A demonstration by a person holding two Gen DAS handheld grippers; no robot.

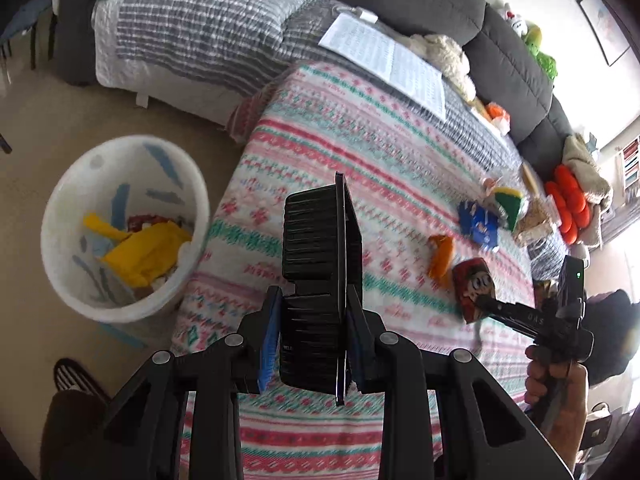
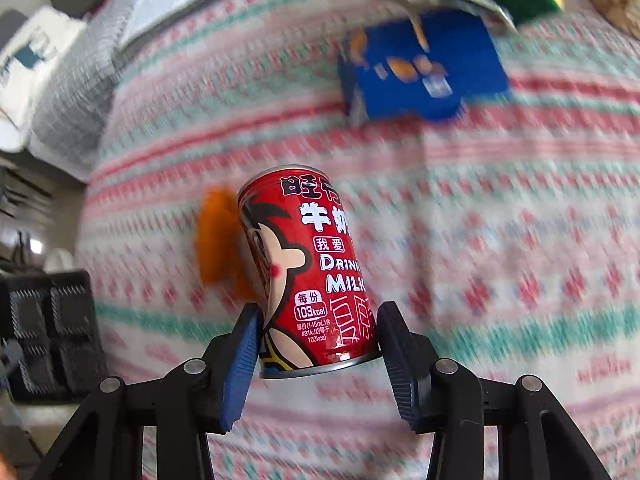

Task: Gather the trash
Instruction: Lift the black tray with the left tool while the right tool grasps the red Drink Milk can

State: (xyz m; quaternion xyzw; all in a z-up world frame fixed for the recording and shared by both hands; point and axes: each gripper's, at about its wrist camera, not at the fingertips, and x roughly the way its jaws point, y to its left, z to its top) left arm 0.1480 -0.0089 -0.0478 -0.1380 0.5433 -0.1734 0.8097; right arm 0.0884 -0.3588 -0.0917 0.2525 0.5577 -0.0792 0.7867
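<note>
My left gripper [image 1: 310, 340] is shut on a black ribbed plastic tray [image 1: 320, 280], held above the patterned blanket [image 1: 340, 128]. A white trash bin [image 1: 120, 228] with yellow and other scraps stands on the floor to the left. My right gripper [image 2: 316, 356] is shut on a red milk can [image 2: 308, 272] over the blanket; it also shows in the left wrist view [image 1: 474, 290]. An orange wrapper [image 1: 442, 256], a blue packet [image 1: 478, 222] and a green-yellow sponge [image 1: 510, 204] lie on the blanket. The black tray shows at the left edge of the right wrist view [image 2: 52, 332].
A grey sofa [image 1: 460, 0] with a striped quilt [image 1: 192, 28], a sheet of paper [image 1: 388, 60] and plush toys [image 1: 444, 60] lies behind. Orange balls [image 1: 568, 204] sit at the right. Beige carpet [image 1: 36, 128] surrounds the bin.
</note>
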